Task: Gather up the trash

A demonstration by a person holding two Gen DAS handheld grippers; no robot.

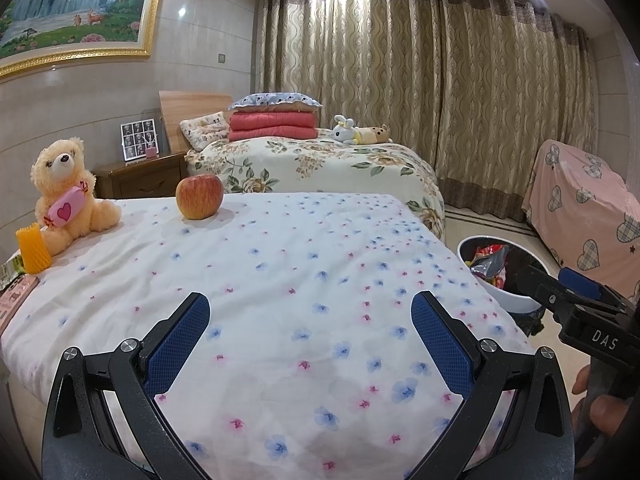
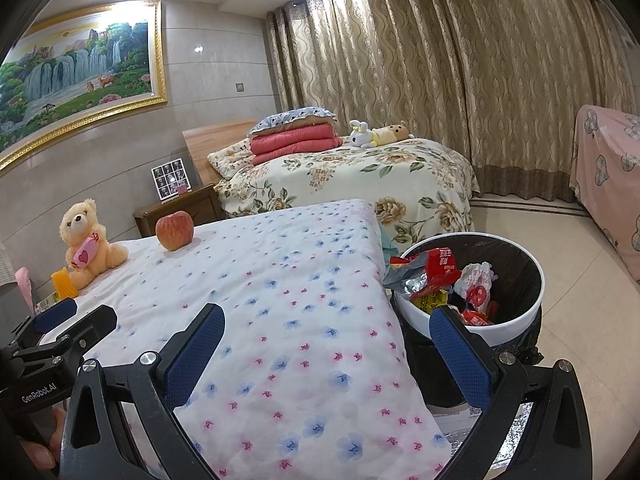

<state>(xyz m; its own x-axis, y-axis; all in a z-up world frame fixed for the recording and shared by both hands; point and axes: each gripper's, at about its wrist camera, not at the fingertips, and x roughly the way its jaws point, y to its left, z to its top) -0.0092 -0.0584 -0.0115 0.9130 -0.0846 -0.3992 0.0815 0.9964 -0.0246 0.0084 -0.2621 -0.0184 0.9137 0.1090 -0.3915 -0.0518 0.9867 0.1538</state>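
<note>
1. The left claw stood wide open and empty above the flowered bedspread.
2. The right claw was likewise spread wide with nothing between its pads, one finger over the bed edge, the other in front of the waste bin.
3. Collected trash, crumpled red and silver snack wrappers, lay in the bin at 1 o'clock from the right claw, one draped over the rim.
4. Possible remaining trash, a green-edged packet and a pink flat item, lay at the bed's edge at 10 o'clock from the left claw; what they are could not be told.
5. Handling judgement: such wrappers are light, thin, slippery and crushable. Pinch a raised fold or edge rather than the flat face.
6. An orange foam sleeve, a teddy bear and an apple sat at 10 to 11 o'clock.
7. The bedspread was soft and would yield under pressure.
8. A second bed, curtains and a framed painting lay beyond.
</note>
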